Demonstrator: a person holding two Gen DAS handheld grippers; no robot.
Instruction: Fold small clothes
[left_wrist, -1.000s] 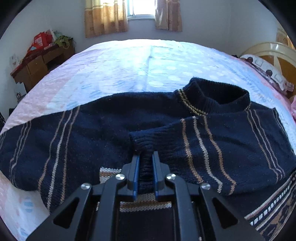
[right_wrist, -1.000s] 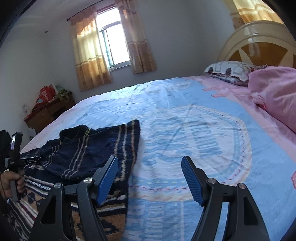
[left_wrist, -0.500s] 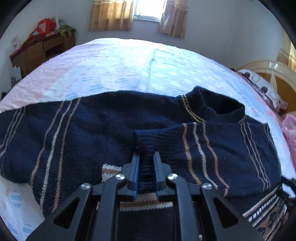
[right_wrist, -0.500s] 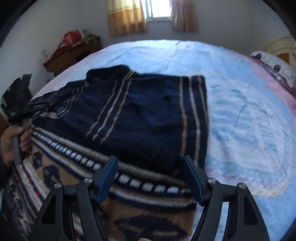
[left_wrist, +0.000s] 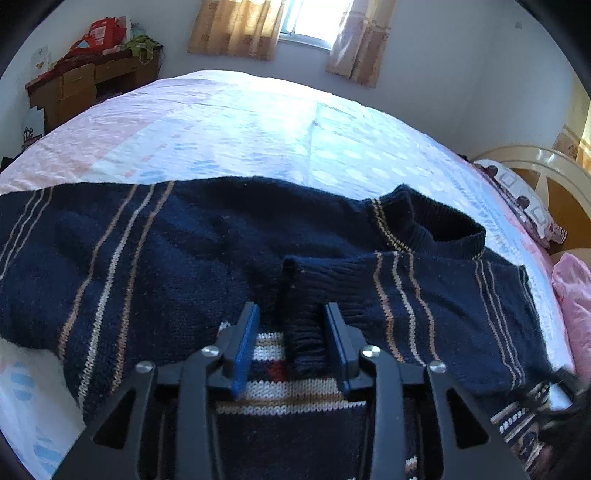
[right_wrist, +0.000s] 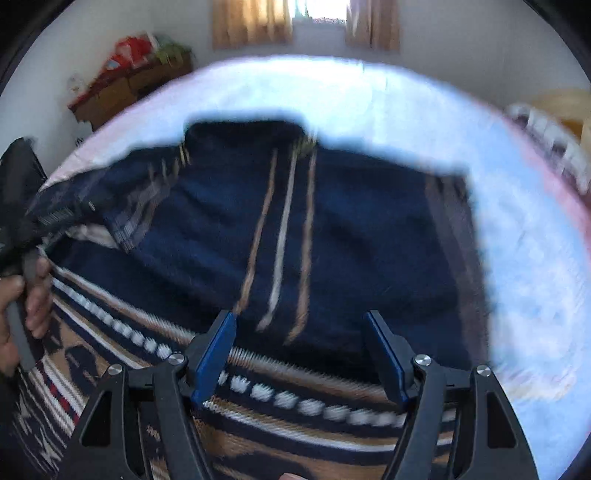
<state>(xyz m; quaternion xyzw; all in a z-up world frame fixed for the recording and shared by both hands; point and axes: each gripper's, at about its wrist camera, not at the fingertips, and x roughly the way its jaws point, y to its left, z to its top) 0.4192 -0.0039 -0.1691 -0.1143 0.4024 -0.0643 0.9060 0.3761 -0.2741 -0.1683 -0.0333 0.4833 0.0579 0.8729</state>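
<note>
A navy knit sweater with tan and white stripes lies flat on the bed, collar to the right. Its right sleeve is folded across the chest, and the ribbed cuff ends between the fingers of my left gripper. Those jaws are opening: the left pad stands off the cuff and the right pad is close beside it. My right gripper is open, with nothing between its fingers, over the striped sleeve just above the patterned hem band. That view is motion-blurred.
The sweater rests on a pale blue and pink bedspread. A wooden desk with a red bag stands at the back left. A pillow and cream headboard sit at the right. A hand holds the left gripper's handle.
My left gripper's jaws have spread and let go of the sleeve cuff. The right gripper has swung from over the bare bedspread to over the sweater, pointing further down.
</note>
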